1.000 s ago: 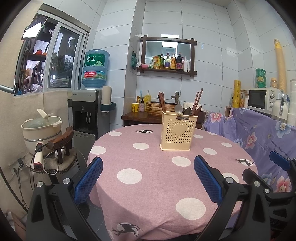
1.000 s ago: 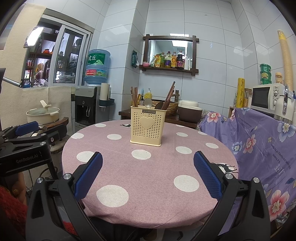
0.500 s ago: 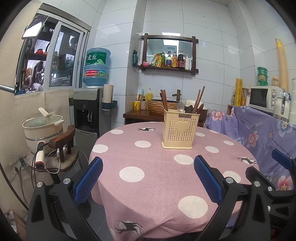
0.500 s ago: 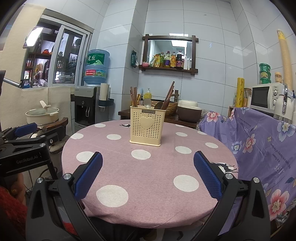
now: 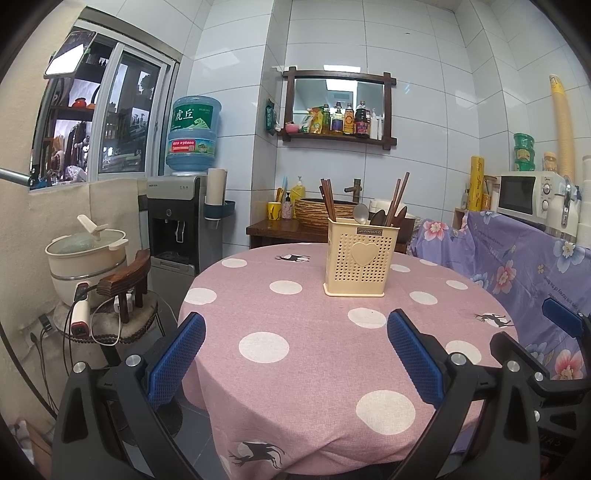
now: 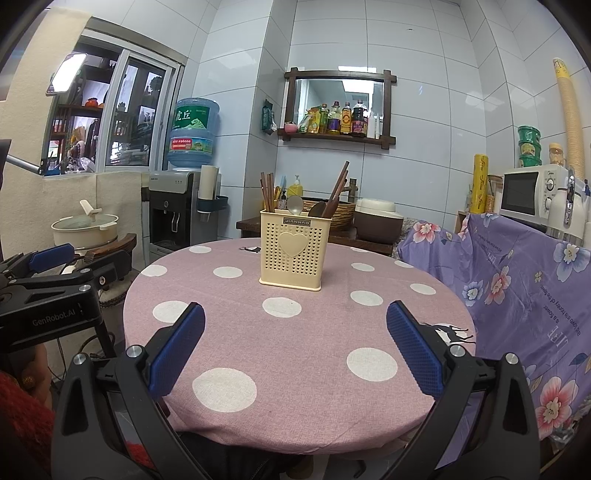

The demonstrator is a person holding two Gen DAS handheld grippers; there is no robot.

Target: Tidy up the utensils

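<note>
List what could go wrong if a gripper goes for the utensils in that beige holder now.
1. The utensil holder is a tall, narrow basket standing free on the tablecloth; pulling a chopstick sideways could tip it.
2. The chopsticks lean at angles and crowd the metal spoon, so a pinch might catch two pieces.
3. Both the left hand-held gripper and right hand-held gripper are open and face the same holder; they could collide.

light: bright, even, indoor | glare: soft on wall tiles (image 5: 325, 33) | edges: strong fisheye bend, dark corners | focus: sharp
</note>
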